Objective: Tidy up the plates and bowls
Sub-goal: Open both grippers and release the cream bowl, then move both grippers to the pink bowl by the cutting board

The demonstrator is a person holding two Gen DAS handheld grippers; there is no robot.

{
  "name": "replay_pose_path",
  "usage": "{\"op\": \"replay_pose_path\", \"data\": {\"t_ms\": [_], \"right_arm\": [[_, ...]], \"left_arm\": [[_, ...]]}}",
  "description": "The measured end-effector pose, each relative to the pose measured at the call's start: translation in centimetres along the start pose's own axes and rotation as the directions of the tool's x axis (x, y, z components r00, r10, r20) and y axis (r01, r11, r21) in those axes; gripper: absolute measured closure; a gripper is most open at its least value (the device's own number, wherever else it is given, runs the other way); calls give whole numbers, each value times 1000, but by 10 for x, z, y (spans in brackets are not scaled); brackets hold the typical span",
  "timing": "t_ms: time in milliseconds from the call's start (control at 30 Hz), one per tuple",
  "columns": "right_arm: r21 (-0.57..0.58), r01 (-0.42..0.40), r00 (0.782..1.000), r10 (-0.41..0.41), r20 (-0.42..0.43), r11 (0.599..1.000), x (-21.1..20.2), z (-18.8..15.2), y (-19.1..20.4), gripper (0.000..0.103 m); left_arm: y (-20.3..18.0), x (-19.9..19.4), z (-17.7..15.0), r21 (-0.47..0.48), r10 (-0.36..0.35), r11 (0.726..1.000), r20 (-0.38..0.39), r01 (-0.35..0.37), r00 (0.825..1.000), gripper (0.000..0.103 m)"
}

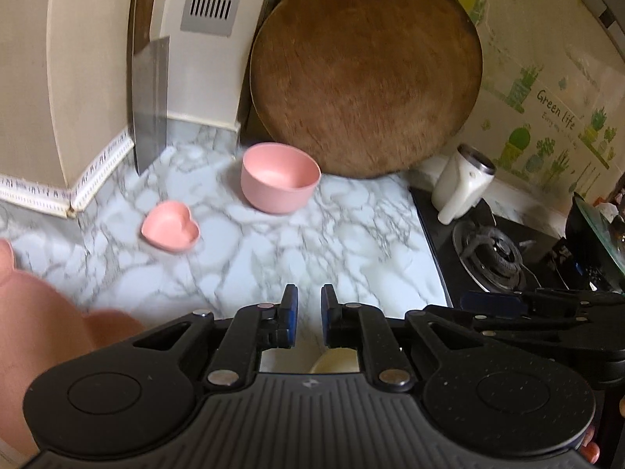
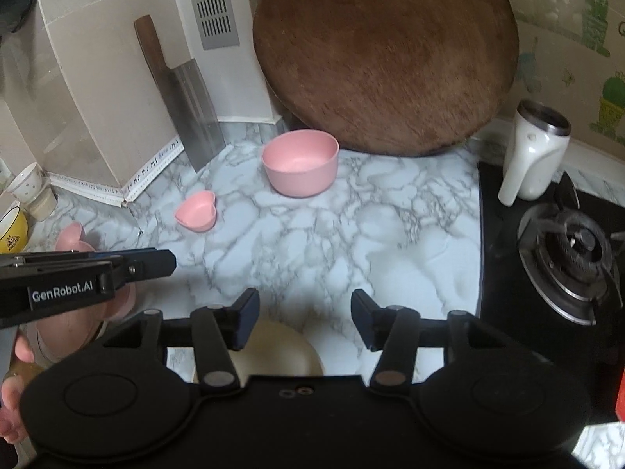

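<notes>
My left gripper [image 1: 309,303] is pressed nearly together on nothing; my right gripper [image 2: 305,318] stands spread above a cream dish [image 2: 273,351], not touching it. Ahead on the marble counter [image 2: 351,234] sit a pink bowl [image 2: 300,162] and heart dish [image 2: 196,211], well apart. Behind lean a chopping board [image 2: 384,54] and cleaver [image 2: 191,109]; the stove [image 2: 566,250] lies right.

marbled counter [image 2: 351,234] with pink bowl [image 2: 300,163], heart-shaped pink dish [image 2: 196,210], round wooden board [image 2: 384,54], leaning cleaver [image 2: 195,113]
</notes>
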State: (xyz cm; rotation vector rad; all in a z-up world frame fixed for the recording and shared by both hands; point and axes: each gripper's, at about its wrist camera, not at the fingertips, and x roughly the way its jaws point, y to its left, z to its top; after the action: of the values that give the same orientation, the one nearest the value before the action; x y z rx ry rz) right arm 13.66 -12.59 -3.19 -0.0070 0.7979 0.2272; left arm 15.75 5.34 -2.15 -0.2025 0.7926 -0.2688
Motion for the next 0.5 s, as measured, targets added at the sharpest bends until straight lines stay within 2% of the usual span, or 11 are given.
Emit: {"op": "replay_pose_path", "data": {"t_ms": [200,233,267,300,333,367,400,433,500], "right_arm": [[-26,-9,999,10,36,1000,3,19,-3,31],[-28,-11,999,12,42,1000,4,23,-4,29],[-32,-13,999,15,50,999,5,27,-5,25],[-37,-16,998,18,57,999,6,31,-6,22],[-42,-21,998,24,60,999,8,35,-8,21],[-47,-25,998,28,62,999,11,39,-9,20],[-51,-26,998,29,64,998,13,43,-11,20],[-56,-25,997,29,65,998,16,48,-13,20],[-58,-30,998,33,62,998,23,58,-17,18]], "left_arm": [[2,6,15,-27,17,1000,34,-16,999,91],[2,7,18,-32,17,999,37,-15,999,88],[3,9,21,-37,16,999,40,-14,999,83],[3,9,24,-46,19,999,51,-16,999,66],[4,9,26,-56,26,998,68,-22,997,41],[4,7,28,-67,37,997,98,-31,994,30],[5,6,30,-72,47,997,134,-37,990,24],[5,5,32,-69,54,997,163,-43,985,24],[3,11,41,-51,65,997,164,-57,984,24]]}}
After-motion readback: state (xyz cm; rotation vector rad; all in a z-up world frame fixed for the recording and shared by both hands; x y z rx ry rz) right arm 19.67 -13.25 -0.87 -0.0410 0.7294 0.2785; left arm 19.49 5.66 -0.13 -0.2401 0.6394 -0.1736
